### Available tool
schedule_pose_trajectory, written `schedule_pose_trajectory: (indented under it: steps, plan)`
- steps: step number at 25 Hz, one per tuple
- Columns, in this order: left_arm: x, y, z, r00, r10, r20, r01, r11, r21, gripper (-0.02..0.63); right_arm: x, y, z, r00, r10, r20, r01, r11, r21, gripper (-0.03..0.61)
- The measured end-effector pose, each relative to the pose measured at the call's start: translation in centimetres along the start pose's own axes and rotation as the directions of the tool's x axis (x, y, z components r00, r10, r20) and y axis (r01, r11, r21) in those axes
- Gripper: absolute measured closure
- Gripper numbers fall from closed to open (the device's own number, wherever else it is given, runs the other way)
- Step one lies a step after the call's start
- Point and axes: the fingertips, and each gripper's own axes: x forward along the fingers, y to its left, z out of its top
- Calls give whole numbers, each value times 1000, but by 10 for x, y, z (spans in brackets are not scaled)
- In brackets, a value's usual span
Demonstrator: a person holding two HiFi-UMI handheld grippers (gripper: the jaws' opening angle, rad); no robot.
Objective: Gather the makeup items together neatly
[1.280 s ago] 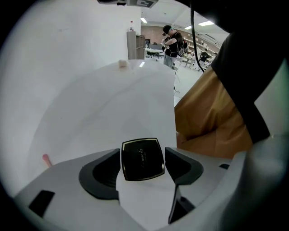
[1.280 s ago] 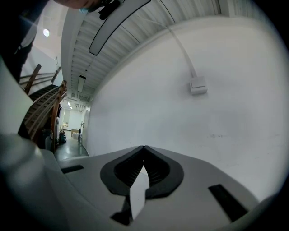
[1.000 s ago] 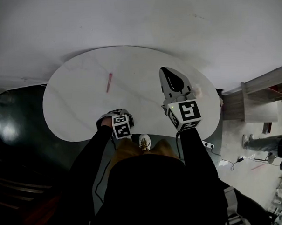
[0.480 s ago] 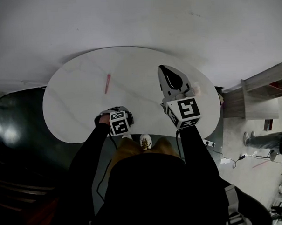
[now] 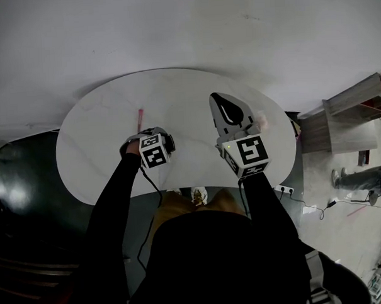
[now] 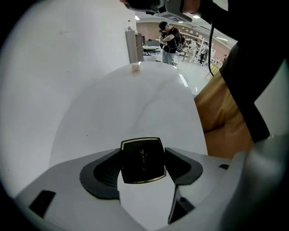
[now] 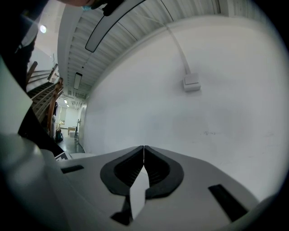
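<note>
Carried forward from the near edge, the left tool (image 6: 143,157) is clamped on a black gold-trimmed compact (image 6: 142,162) and now hangs just beside the pink stick (image 5: 139,117) lying on the white surface (image 5: 102,152), probably to set them together, while the right tool (image 7: 143,153) hovers empty, jaws together.

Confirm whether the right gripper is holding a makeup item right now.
No, the right gripper has its jaws pressed together with nothing between them.

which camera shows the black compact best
The left gripper view: the black compact sits gripped between the jaws, gold edging visible. In the head view the left gripper hides it; the right gripper view shows none of it.
</note>
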Motion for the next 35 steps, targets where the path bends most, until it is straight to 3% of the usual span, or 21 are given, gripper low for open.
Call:
schedule_pose_trajectory:
  steps: [14,20,25,35]
  plan:
    - [23,71,0,997,-14,-70,23,992,121,293,-28,-34,-32,987,-119,-105,121,992,19,552]
    - [36,95,2,997,29,-69,-18,987,157,292,-38,-37,-47,979,-141,-146,141,990,-11,552]
    - [42,99,12,998,41,-42,-34,988,148,287,-48,-38,-58,974,-150,-169,150,989,-12,552]
    - [33,100,21,996,86,-15,-83,989,126,276,-46,-33,-38,985,-122,-118,125,992,12,552]
